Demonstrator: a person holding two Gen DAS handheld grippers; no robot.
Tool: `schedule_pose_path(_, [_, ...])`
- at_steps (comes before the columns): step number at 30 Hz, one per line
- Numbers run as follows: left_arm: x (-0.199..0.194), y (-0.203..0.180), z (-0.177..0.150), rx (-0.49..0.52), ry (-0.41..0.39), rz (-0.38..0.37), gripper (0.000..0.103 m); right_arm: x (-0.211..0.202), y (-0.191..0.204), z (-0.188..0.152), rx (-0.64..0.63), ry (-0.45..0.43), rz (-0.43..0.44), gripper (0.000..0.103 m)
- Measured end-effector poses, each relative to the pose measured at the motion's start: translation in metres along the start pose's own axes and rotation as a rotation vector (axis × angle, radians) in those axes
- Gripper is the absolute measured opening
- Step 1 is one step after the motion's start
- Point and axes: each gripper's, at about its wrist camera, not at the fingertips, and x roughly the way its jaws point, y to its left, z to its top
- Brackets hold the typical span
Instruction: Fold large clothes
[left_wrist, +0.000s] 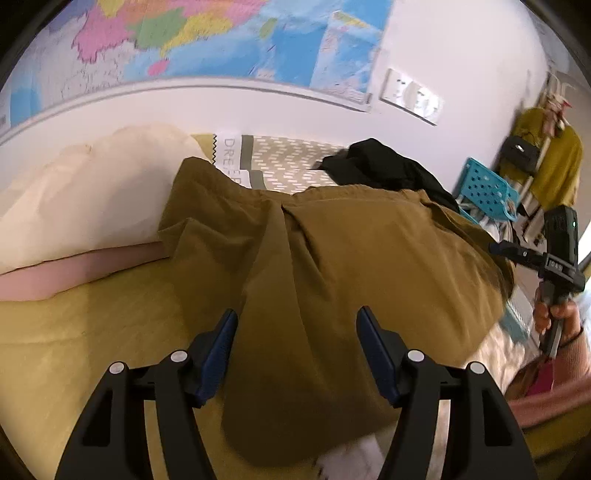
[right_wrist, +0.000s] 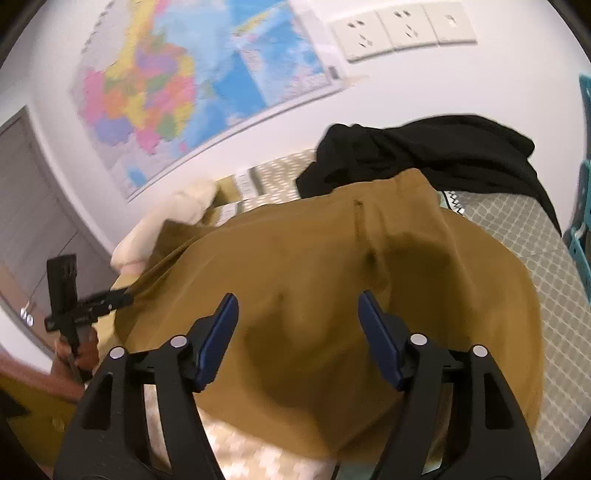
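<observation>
A large mustard-brown garment (left_wrist: 332, 258) lies spread on the bed, creased, and also fills the middle of the right wrist view (right_wrist: 314, 295). My left gripper (left_wrist: 297, 317) is open and empty, hovering over the garment's near left part. My right gripper (right_wrist: 297, 302) is open and empty over the garment's near edge. The right gripper also shows at the right edge of the left wrist view (left_wrist: 554, 254), and the left gripper at the left edge of the right wrist view (right_wrist: 74, 306).
A black garment (left_wrist: 380, 166) lies bunched at the far side of the bed, also seen in the right wrist view (right_wrist: 443, 151). A cream pillow (left_wrist: 74, 195) lies at the left. A blue perforated basket (left_wrist: 484, 188) stands at the right. A wall map (right_wrist: 192, 81) and sockets (right_wrist: 402, 26) are behind.
</observation>
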Motion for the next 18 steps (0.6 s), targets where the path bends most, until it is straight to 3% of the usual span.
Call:
schedule_pose_path(3, [0.003, 0.000, -0.014, 0.025, 0.037, 0.046, 0.066, 0.005, 0.005, -0.014, -0.049, 0.041, -0.062, 0.067])
schedule_pose_path(5, [0.015, 0.006, -0.021, -0.017, 0.058, 0.029, 0.067, 0.023, -0.005, -0.024, -0.004, 0.104, -0.087, 0.061])
schedule_pose_path(8, [0.021, 0.009, -0.024, -0.053, 0.051, 0.030, 0.071, 0.030, -0.001, -0.027, -0.027, 0.099, -0.114, 0.065])
schedule_pose_path(13, [0.004, 0.012, -0.022, -0.090, 0.028, 0.016, 0.072, 0.007, -0.005, -0.025, 0.066, 0.065, -0.036, 0.069])
schedule_pose_path(15, [-0.008, 0.020, -0.025, -0.126, 0.003, -0.022, 0.072, -0.014, -0.011, -0.029, 0.132, 0.028, 0.024, 0.070])
schedule_pose_path(18, [-0.020, 0.027, -0.031, -0.161, 0.002, -0.060, 0.072, -0.047, -0.020, -0.039, 0.221, -0.020, 0.090, 0.079])
